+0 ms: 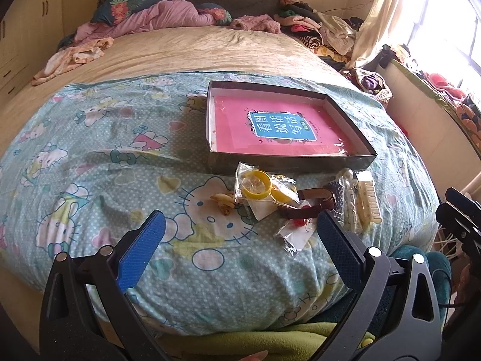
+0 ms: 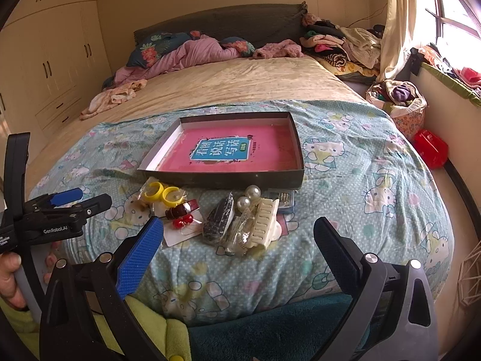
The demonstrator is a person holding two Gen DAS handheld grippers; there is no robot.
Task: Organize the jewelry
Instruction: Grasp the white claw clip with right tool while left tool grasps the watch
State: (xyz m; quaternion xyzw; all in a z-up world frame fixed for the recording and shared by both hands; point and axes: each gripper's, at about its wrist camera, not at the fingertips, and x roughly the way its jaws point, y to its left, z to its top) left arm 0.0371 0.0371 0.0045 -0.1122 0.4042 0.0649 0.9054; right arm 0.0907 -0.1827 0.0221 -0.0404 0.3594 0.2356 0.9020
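Note:
A shallow dark box (image 1: 354, 126) (image 2: 228, 179) with a pink printed sheet inside lies on the Hello Kitty quilt. Just in front of it lies a pile of jewelry: yellow bangles (image 1: 257, 184) (image 2: 163, 194) in clear bags, a brown watch (image 1: 312, 203) (image 2: 182, 209), red earrings (image 1: 298, 222) (image 2: 182, 222), a dark beaded piece (image 2: 219, 221), pearl pieces (image 1: 345, 176) (image 2: 252, 192) and a cream hair claw (image 1: 371, 200) (image 2: 264, 222). My left gripper (image 1: 239, 225) is open and empty, just short of the pile. My right gripper (image 2: 239, 228) is open and empty, in front of the hair claw.
The left gripper shows at the left of the right wrist view (image 2: 54, 213). Crumpled clothes (image 2: 192, 51) and pillows lie at the bed's head. A clothes pile (image 2: 345, 45), a bag (image 2: 399, 96) and a red item (image 2: 431, 147) sit to the right. Wardrobes (image 2: 54, 60) stand left.

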